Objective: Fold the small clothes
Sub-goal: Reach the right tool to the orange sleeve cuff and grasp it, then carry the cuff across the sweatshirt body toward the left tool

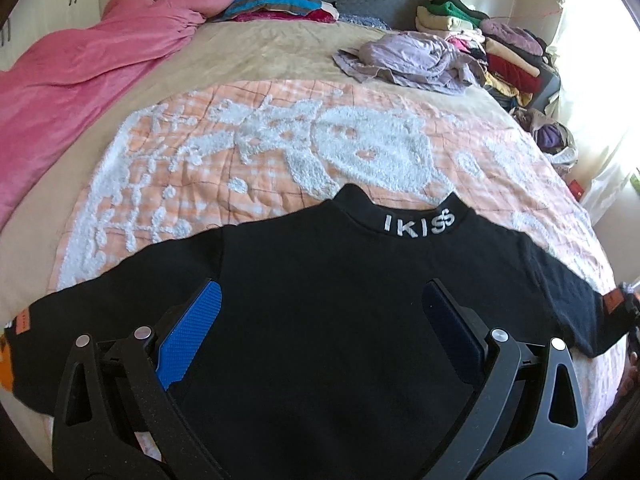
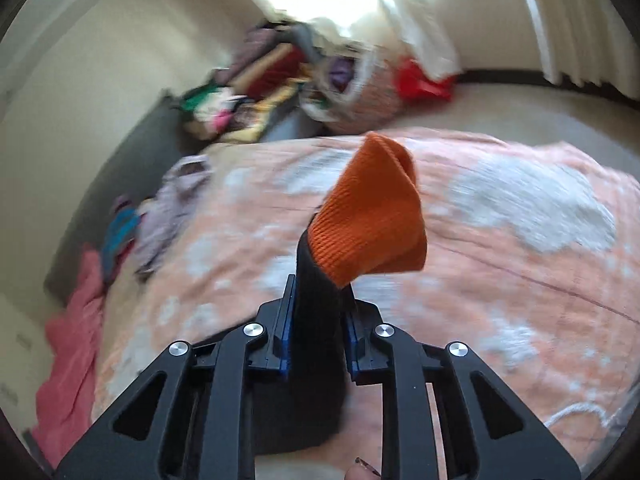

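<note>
Folding had barely begun: black sweater (image 1: 320, 300) lay flat and spread under the wide-open left gripper (image 1: 320, 336), right gripper (image 2: 316, 336) clamped on its sleeve (image 2: 316, 320) behind the orange cuff (image 2: 372, 216), both sleeves unfolded.

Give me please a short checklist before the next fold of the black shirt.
1. Right gripper shut on the sleeve, near the orange cuff: ok.
2. Left gripper open above the black shirt: ok.
3. Shirt body flat on the peach blanket, collar at the far side: ok.
4. Lilac clothes away from the fold area: ok.
5. Other sleeve's cuff flat: cannot tell.
</note>
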`<action>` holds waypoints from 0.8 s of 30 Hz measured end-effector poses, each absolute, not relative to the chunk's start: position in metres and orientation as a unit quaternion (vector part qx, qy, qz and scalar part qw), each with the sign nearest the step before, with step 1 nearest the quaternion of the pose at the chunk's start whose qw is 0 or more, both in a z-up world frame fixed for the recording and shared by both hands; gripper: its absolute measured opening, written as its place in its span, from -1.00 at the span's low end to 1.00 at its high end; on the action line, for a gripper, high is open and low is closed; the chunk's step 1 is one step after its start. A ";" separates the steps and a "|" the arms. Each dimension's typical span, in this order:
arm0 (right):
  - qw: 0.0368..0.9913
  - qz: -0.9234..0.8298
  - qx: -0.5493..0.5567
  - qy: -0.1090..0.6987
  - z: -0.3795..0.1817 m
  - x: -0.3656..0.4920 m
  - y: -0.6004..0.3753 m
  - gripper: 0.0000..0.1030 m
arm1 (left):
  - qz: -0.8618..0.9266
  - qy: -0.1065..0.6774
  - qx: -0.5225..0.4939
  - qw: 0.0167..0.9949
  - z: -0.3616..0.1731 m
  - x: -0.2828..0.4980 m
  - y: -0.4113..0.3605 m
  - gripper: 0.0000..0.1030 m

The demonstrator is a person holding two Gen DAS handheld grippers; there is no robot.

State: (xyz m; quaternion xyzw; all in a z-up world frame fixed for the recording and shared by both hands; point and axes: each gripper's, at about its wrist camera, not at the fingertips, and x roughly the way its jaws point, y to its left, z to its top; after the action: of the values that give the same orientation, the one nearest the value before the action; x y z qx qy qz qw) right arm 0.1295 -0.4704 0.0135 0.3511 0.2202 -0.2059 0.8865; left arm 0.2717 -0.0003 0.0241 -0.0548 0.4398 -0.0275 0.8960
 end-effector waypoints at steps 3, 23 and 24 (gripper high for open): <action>0.908 -0.160 0.325 0.210 0.037 0.142 -0.439 -0.71 | -0.033 0.436 -0.067 0.897 0.032 0.270 0.006 0.83; 0.941 0.096 0.190 0.263 0.074 0.219 -0.199 -0.74 | -0.082 0.450 -0.192 0.868 0.036 0.257 0.070 0.83; 0.941 0.103 0.180 0.266 0.072 0.219 -0.188 -0.74 | -0.085 0.451 -0.204 0.865 0.034 0.256 0.076 0.83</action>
State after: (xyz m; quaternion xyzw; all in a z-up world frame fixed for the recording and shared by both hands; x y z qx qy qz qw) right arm 0.2194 -0.1880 0.0724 0.1795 0.2665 0.1034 0.9413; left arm 0.2558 0.0762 0.0341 -0.2044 0.4509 -0.0848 0.8647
